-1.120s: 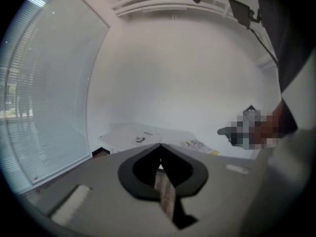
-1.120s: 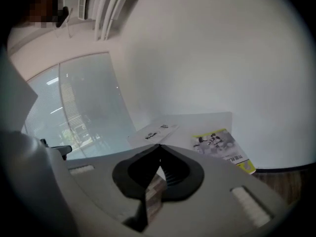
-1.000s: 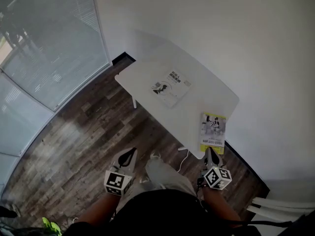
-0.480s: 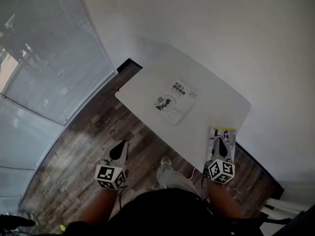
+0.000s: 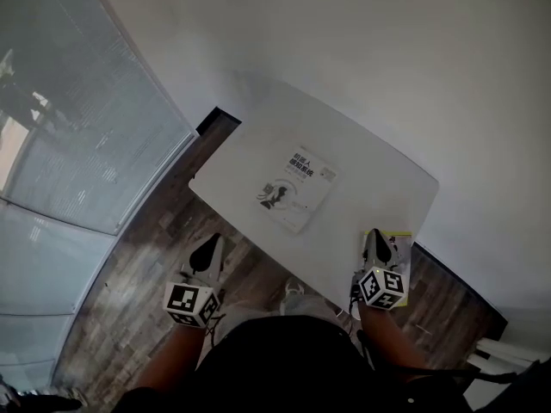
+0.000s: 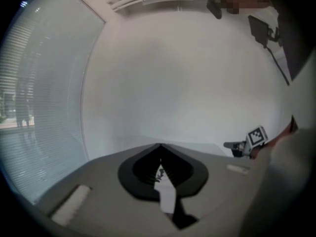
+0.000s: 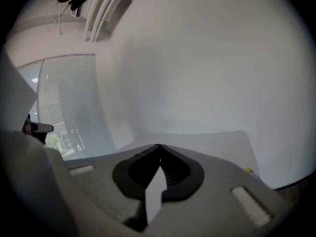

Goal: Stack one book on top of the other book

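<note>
White book lies apart from yellow book; left gripper, right gripper fingers closed.

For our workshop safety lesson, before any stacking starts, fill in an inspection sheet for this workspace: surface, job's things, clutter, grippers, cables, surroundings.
surface: white table, bare apart from two books.
job's things: white book lies flat near the middle; yellow book lies flat at the near right edge; they are apart, not stacked.
clutter: nothing seen.
grippers: left gripper is shut and empty, over the floor beside the table; right gripper is shut and empty, over the yellow book, contact unclear.
cables: a dark lead shows at the upper right of the left gripper view; none seen on the table.
surroundings: white wall, wood floor, glass wall with blinds at left.
</note>
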Tool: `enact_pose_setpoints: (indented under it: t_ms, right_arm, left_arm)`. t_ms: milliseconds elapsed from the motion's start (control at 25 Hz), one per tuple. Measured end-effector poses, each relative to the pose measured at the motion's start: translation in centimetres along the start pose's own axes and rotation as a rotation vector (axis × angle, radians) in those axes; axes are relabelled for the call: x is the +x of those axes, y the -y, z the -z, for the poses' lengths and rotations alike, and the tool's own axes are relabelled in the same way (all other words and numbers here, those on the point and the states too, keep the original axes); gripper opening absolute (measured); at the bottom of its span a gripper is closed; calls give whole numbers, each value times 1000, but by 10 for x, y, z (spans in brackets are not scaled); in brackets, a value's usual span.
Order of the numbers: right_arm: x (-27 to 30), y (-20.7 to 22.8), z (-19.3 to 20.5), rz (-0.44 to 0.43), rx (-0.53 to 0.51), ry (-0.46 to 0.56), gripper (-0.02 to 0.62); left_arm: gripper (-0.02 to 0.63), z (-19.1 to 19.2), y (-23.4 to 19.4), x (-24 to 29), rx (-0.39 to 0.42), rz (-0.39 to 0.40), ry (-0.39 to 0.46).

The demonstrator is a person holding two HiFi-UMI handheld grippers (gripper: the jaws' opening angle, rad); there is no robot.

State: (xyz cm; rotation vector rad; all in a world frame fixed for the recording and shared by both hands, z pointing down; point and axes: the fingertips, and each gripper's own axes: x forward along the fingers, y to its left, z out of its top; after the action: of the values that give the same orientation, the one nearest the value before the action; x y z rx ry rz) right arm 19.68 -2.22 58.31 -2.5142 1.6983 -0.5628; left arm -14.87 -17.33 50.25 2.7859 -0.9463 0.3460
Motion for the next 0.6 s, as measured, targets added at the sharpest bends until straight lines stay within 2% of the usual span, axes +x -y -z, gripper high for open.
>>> enact_pose_setpoints:
  t_ms: [200, 440, 600]
  right_arm:
    - [3, -6, 2, -17, -16, -15, 2]
    - [-2, -5, -7, -19, 48, -26, 2]
    - [-14, 4, -10, 84, 88, 1, 2]
  left_arm:
    - [6, 4, -6, 15, -2, 19, -14]
    - [6, -12, -14, 43, -44, 95, -66]
    - [6, -29, -14, 81, 2, 209, -80]
